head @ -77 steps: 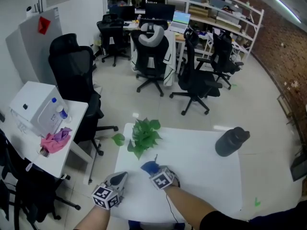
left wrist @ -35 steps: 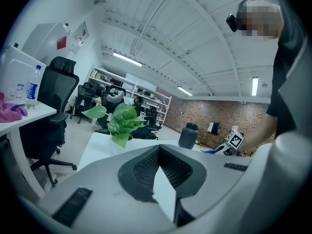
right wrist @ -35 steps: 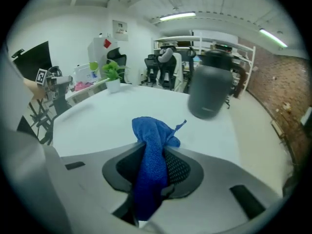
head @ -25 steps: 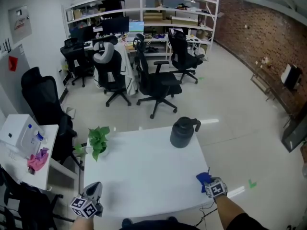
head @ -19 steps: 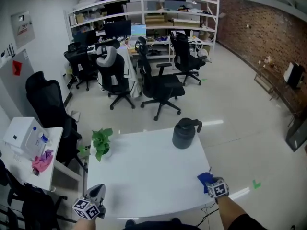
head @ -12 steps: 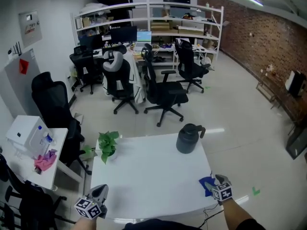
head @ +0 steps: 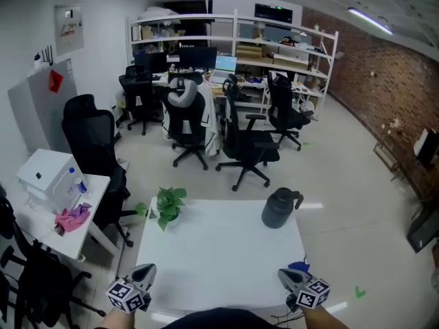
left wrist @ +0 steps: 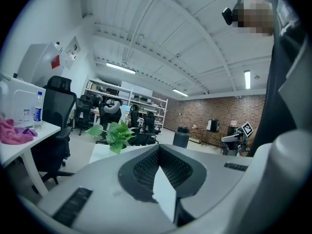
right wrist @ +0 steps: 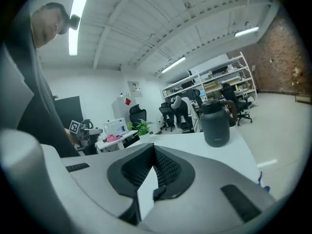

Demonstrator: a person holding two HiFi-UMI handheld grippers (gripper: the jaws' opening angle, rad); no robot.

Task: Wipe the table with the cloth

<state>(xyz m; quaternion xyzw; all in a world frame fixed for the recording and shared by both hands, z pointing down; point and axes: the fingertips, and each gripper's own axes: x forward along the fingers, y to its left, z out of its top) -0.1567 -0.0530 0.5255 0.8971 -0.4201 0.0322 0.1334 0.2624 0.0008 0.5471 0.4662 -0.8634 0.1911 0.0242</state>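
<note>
Left gripper [head: 145,274] and right gripper [head: 287,276]: fingers closed, empty. We judge a nudge could knock the cloth [head: 300,266] (at the worktop [head: 219,252] edge) off.

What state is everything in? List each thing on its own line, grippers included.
left gripper: shut, nothing between its jaws.
right gripper: jaws closing together, nothing between them.
cloth: not held, lying bunched at the near right edge of the table, beside the right gripper.
jug: upright on the table, lid on.
potted plant: upright at the table's far left corner.
</note>
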